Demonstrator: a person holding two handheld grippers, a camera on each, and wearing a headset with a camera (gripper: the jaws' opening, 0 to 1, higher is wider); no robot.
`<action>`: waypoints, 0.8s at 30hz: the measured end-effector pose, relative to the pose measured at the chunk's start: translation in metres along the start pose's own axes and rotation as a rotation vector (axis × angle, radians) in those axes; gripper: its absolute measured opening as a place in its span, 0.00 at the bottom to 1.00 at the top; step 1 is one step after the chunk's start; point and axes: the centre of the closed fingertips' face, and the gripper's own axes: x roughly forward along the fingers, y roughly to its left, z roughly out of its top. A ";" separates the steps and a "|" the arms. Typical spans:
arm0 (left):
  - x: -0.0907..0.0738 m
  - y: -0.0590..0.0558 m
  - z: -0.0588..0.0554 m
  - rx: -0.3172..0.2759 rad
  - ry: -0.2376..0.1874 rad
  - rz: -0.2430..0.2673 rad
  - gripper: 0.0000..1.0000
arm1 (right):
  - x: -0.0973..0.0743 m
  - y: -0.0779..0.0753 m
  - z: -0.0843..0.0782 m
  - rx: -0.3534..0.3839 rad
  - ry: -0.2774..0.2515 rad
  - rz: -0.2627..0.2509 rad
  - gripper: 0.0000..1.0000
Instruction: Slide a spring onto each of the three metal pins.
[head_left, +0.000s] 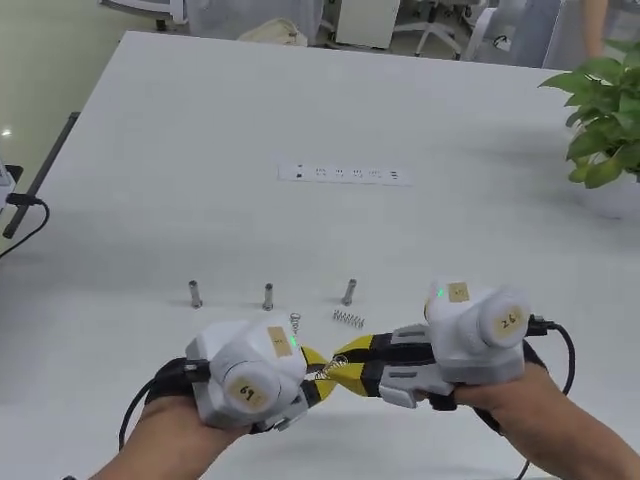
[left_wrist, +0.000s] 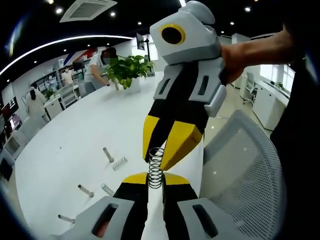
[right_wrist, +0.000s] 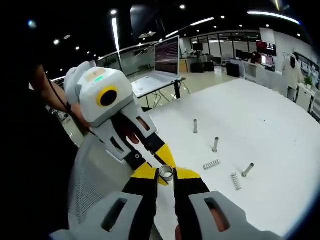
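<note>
Two hand-held grippers meet tip to tip above the near edge of a white table (head_left: 450, 230).

- **Left gripper** (left_wrist: 155, 179): the yellow-tipped jaws are drawn in on the lower end of a spring (left_wrist: 156, 165), which runs forward along the gripper's axis.
- **Right gripper** (right_wrist: 167, 176): it points back at the left one. Its jaws are pinched on the other end of the same spring, which its own view shows end-on as a small ring between the tips.
- **Spring**: it is held in the air between the two grippers, clear of the table and on none of the pins.
- **Pins**: the left pin (head_left: 195, 293), middle pin (head_left: 268, 296) and right pin (head_left: 349, 291) stand upright in a row beyond the grippers. All three are bare.
- **Second spring** (head_left: 296, 322): it rests on the table on the person's side of the row, between the middle and right pins.
- **Third spring** (head_left: 348, 318): it lies on its side near the right pin, apart from it.
- **Background**: a power strip (head_left: 345, 174) is set in the table farther back. A plant (head_left: 605, 120) stands at the far right.
</note>
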 end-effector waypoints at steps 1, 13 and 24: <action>0.001 -0.001 0.001 0.004 0.000 -0.005 0.02 | -0.001 0.000 -0.002 -0.027 0.026 0.004 0.11; 0.009 -0.012 -0.002 0.054 0.024 -0.051 0.02 | -0.005 0.000 -0.022 -0.243 0.205 0.027 0.18; 0.015 -0.023 -0.004 0.109 0.047 -0.097 0.02 | -0.002 0.008 -0.030 -0.326 0.261 0.059 0.16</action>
